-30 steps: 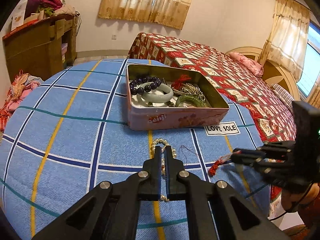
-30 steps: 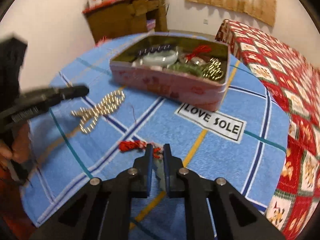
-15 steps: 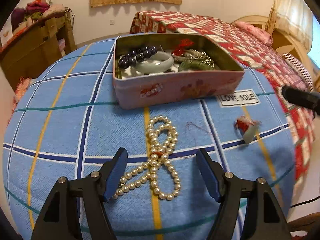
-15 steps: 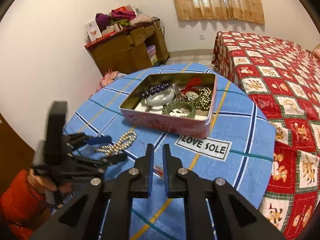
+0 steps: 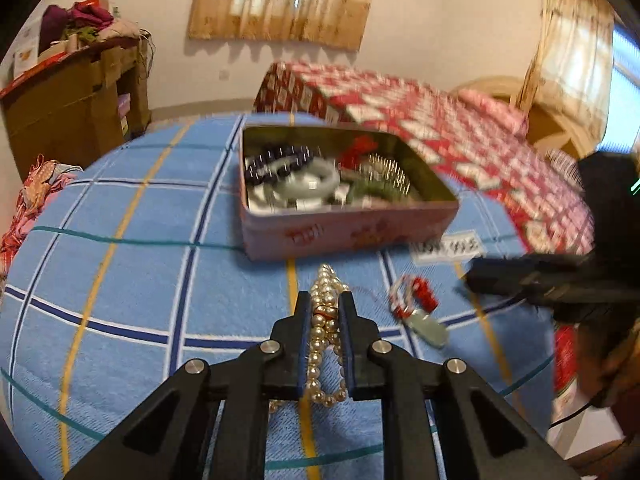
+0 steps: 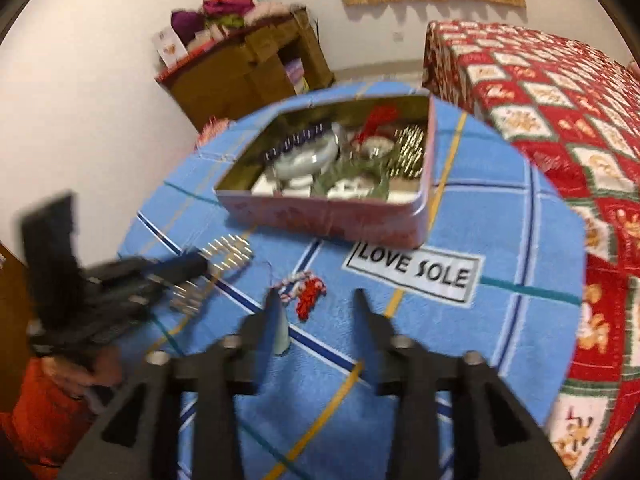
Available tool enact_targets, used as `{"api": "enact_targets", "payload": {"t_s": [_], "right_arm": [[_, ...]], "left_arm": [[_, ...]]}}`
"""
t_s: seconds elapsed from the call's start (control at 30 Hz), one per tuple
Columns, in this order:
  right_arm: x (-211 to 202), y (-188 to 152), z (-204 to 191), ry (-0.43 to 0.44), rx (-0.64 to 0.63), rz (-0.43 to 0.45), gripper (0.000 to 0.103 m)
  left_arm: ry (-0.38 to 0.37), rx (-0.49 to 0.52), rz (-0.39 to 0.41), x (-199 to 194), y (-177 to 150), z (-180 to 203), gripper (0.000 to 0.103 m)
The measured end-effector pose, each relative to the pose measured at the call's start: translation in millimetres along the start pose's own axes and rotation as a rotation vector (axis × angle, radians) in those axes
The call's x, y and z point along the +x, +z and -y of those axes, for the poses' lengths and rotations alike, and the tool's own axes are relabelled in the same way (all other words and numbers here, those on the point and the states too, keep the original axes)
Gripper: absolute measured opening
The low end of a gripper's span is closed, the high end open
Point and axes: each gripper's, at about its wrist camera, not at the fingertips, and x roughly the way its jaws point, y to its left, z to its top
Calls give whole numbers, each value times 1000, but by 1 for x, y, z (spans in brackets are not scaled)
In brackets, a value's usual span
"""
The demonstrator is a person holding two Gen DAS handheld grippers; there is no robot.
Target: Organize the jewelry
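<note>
The pearl necklace (image 5: pixel 325 322) — a strand of cream-gold round beads doubled into loops — lies on the blue checked cloth of the desk (image 5: pixel 132 280), just in front of the pink tin (image 5: pixel 344 232). The left gripper (image 5: pixel 325 312) has just closed its fingers on the strand, beads pinched between the pads and loops trailing out both ends. To its right lies a pale green pendant (image 5: pixel 427 329) on a red-and-white cord with a red tassel, resting on the cloth. The right gripper (image 6: pixel 316 300) has its fingers just parted and spread — one finger lies over the pendant (image 6: pixel 282 332), neither pad pressing it. The tin holds dark beads, a pale bangle, green and gold pieces.
</note>
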Motion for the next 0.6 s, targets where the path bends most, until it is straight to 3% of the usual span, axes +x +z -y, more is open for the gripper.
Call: {"api": "enact_targets", "payload": {"t_s": [0.2, 0.3, 0.4, 0.6], "right_arm": [[36, 5, -17, -71, -77, -41, 50], [41, 2, -31, -139, -166, -54, 15], [35, 0, -25, -111, -121, -58, 13], [-20, 11, -13, -40, -32, 84, 13]], "left_arm": [[-17, -18, 82, -17, 18, -4, 13], [-29, -24, 108, -22, 26, -6, 13], [-36, -22, 127, -23, 32, -5, 13], [-69, -3, 180, -35, 46, 2, 13]]}}
